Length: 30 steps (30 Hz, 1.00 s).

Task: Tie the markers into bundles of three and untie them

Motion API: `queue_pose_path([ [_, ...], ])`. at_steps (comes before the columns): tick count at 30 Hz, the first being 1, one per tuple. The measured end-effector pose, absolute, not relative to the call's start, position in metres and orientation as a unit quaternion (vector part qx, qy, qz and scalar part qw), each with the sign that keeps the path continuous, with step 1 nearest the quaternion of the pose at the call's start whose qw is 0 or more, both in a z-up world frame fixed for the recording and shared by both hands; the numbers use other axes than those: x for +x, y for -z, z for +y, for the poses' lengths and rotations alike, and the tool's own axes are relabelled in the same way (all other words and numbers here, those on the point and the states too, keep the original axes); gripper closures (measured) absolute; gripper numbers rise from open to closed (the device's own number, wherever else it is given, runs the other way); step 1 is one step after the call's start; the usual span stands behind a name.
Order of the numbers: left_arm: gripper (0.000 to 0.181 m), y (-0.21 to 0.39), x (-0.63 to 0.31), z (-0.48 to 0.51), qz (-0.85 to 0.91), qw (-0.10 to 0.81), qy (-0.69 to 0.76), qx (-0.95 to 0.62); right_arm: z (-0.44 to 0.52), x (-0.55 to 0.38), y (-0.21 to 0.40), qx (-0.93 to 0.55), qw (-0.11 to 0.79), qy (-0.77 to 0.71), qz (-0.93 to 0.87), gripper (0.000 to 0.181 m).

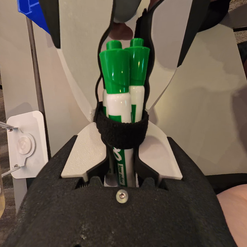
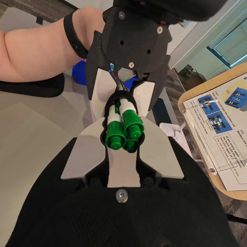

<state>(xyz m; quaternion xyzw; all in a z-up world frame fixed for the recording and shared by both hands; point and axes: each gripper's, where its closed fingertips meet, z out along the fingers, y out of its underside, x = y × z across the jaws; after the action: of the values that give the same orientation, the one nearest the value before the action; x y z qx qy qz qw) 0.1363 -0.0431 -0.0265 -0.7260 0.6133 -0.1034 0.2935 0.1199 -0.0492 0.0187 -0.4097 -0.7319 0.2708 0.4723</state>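
Note:
Three white markers with green caps [image 1: 115, 69] are bundled by a black hook-and-loop strap [image 1: 123, 131]. My left gripper [image 1: 120, 127] is shut on the marker barrels just below the strap. My right gripper [image 1: 120, 111] comes in from the top, its wavy black pads against the caps. In the right wrist view my right gripper [image 2: 122, 119] is shut on the green caps [image 2: 132, 127], which point at the camera. The left gripper [image 2: 120, 104] faces it from above, holding the barrels beyond the strap [image 2: 120, 94]. The bundle is held in the air between both grippers.
A blue bin [image 1: 33, 13] stands behind; it also shows in the right wrist view [image 2: 78, 74]. A wooden side table [image 2: 200, 85] with an instruction sheet [image 2: 220, 133] is at the right. A white clip stand [image 1: 26, 144] is at left. A person's forearm [image 2: 33, 53] wears a black wristband. Spacing between my two grippers at the tips: around 4 centimetres.

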Motion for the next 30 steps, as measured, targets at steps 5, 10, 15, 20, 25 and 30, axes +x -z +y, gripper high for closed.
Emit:
queue_pose_path([
  [5, 0.139, 0.019, 0.133, -0.039, 0.607, 0.314, 0.080, -0.725, -0.048, 0.117, -0.026, -0.420, 0.479, -0.300, -0.710, 0.134],
  [10, 0.139, 0.014, 0.129, -0.034, 0.595, 0.330, 0.070, -0.730, -0.042, 0.115, -0.031, -0.434, 0.487, -0.312, -0.691, 0.131],
  [15, 0.139, 0.013, 0.127, -0.031, 0.589, 0.335, 0.060, -0.733, -0.040, 0.113, -0.032, -0.445, 0.484, -0.330, -0.678, 0.128],
  [20, 0.139, 0.011, 0.127, -0.031, 0.588, 0.338, 0.063, -0.732, -0.040, 0.112, -0.033, -0.439, 0.495, -0.324, -0.676, 0.128],
  [25, 0.139, 0.012, 0.125, -0.029, 0.585, 0.338, 0.060, -0.735, -0.036, 0.111, -0.033, -0.443, 0.502, -0.317, -0.672, 0.126],
  [30, 0.139, 0.011, 0.124, -0.029, 0.584, 0.342, 0.060, -0.734, -0.034, 0.110, -0.033, -0.451, 0.504, -0.313, -0.667, 0.122],
])
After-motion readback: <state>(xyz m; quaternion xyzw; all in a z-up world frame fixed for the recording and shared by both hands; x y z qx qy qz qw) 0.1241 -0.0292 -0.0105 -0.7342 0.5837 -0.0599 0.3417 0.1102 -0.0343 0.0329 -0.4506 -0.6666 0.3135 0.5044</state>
